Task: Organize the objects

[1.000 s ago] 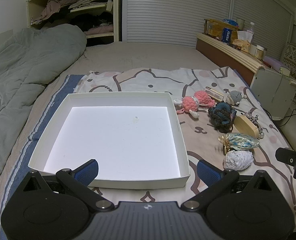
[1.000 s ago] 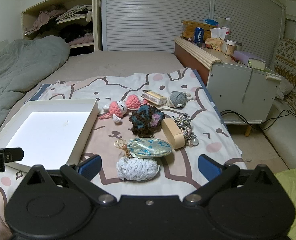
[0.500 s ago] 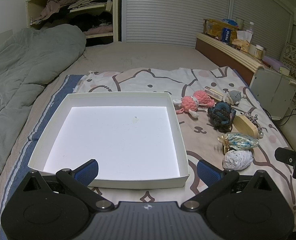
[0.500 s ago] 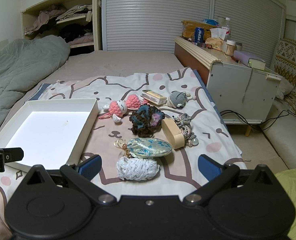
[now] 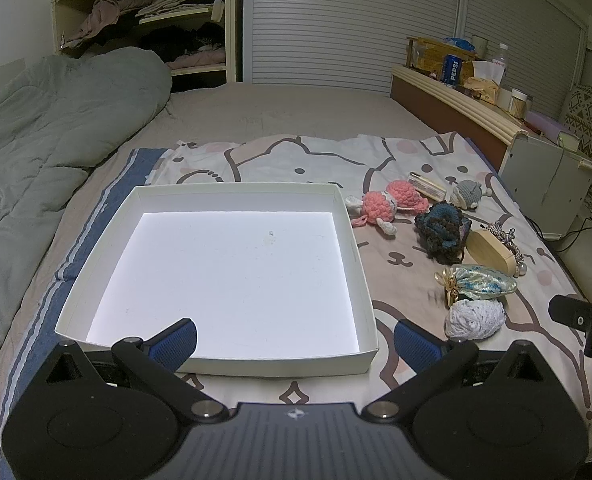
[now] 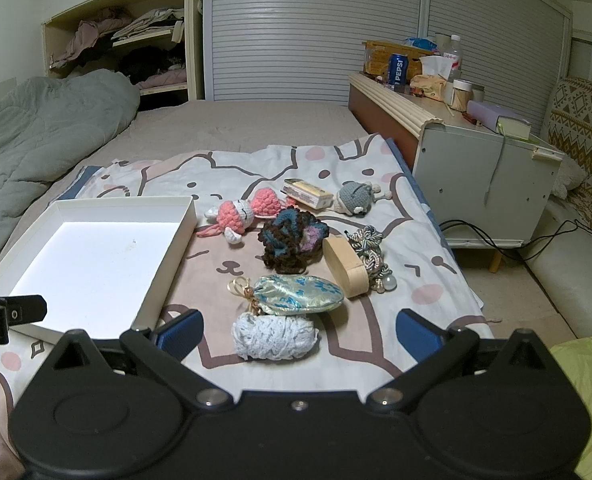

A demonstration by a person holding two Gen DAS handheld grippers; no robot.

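Note:
A shallow white box [image 5: 358, 264] lies on the bed, empty; it also shows in the right wrist view [image 6: 175, 248]. To its right lie small items: a white yarn ball [image 6: 273, 336], a blue-gold satin pouch [image 6: 300, 294], a dark crocheted bundle [image 6: 291, 240], a wooden oval box [image 6: 344, 266], pink crochet toys [image 6: 235, 214], a grey crochet toy [image 6: 354, 198], a small flat box [image 6: 306, 193] and a braided cord [image 6: 370, 248]. My left gripper [image 5: 293, 342] is open at the box's near edge. My right gripper [image 6: 298, 334] is open, just short of the yarn ball.
A grey duvet [image 5: 47, 140] is bunched at the left. A headboard shelf [image 6: 392, 100] with a Pepsi can and tissues runs along the right, with a white cabinet [image 6: 488, 188] and cables on the floor beside the bed.

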